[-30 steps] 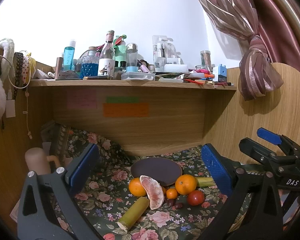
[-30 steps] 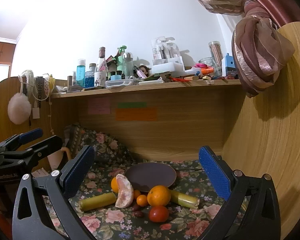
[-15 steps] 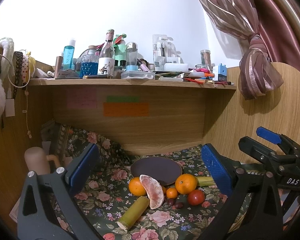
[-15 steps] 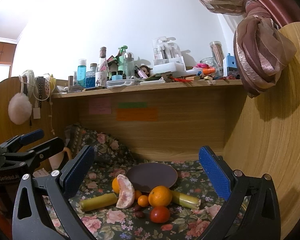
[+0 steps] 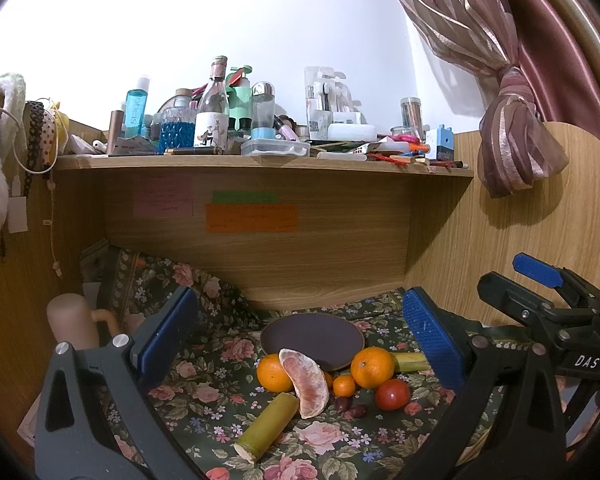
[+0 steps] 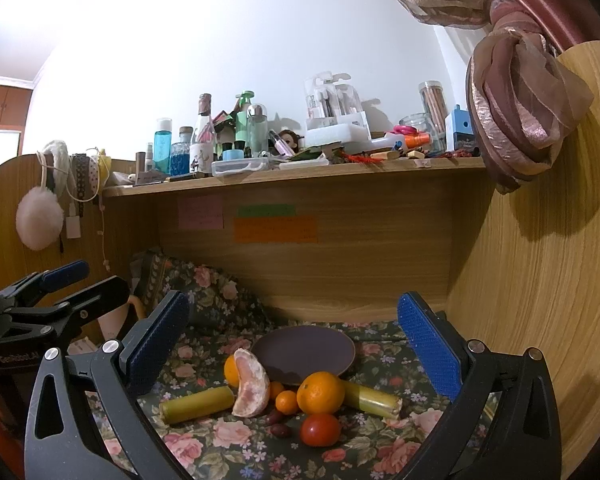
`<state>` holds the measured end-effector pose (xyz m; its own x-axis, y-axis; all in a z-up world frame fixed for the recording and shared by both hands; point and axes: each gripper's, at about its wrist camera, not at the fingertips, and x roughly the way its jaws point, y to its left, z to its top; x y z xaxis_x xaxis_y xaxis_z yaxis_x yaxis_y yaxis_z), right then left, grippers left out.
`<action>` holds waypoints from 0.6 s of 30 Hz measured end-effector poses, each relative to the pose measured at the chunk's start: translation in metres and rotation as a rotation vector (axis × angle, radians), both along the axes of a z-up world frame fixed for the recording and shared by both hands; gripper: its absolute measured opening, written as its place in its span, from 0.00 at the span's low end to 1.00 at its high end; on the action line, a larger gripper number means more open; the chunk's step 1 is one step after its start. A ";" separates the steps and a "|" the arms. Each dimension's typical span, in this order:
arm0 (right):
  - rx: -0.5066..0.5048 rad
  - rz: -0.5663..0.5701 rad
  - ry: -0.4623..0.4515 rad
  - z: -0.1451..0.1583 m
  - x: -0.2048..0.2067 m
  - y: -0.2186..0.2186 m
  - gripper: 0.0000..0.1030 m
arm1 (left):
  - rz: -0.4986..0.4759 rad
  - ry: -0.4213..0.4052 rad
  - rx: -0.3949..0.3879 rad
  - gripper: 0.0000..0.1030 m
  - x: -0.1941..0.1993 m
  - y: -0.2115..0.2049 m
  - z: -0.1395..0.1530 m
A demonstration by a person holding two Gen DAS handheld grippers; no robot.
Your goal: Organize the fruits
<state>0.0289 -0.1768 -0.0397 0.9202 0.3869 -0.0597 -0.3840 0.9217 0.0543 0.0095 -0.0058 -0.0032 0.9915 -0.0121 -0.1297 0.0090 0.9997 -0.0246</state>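
A dark round plate (image 5: 312,338) (image 6: 304,350) lies on the floral cloth. In front of it are two oranges (image 5: 372,367) (image 6: 323,393), a peeled pomelo wedge (image 5: 306,382) (image 6: 252,388), a small tangerine (image 5: 344,385), a red tomato (image 5: 392,395) (image 6: 320,430), dark grapes (image 5: 350,408) and two sugarcane pieces (image 5: 266,426) (image 6: 198,404). My left gripper (image 5: 300,334) is open and empty, held back from the fruit. My right gripper (image 6: 296,340) is open and empty too, beside the left one.
A wooden shelf (image 5: 260,162) crowded with bottles hangs above the nook. Wooden walls close in at the back and right (image 6: 540,280). A beige mug (image 5: 70,322) stands at the left. A curtain (image 5: 516,152) hangs at the right.
Both grippers have drifted very slightly; the fruit and plate have not moved.
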 end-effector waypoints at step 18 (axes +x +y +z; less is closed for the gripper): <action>-0.105 -0.022 0.263 -0.066 0.082 -0.006 1.00 | -0.003 0.331 -0.034 1.00 0.089 0.041 -0.080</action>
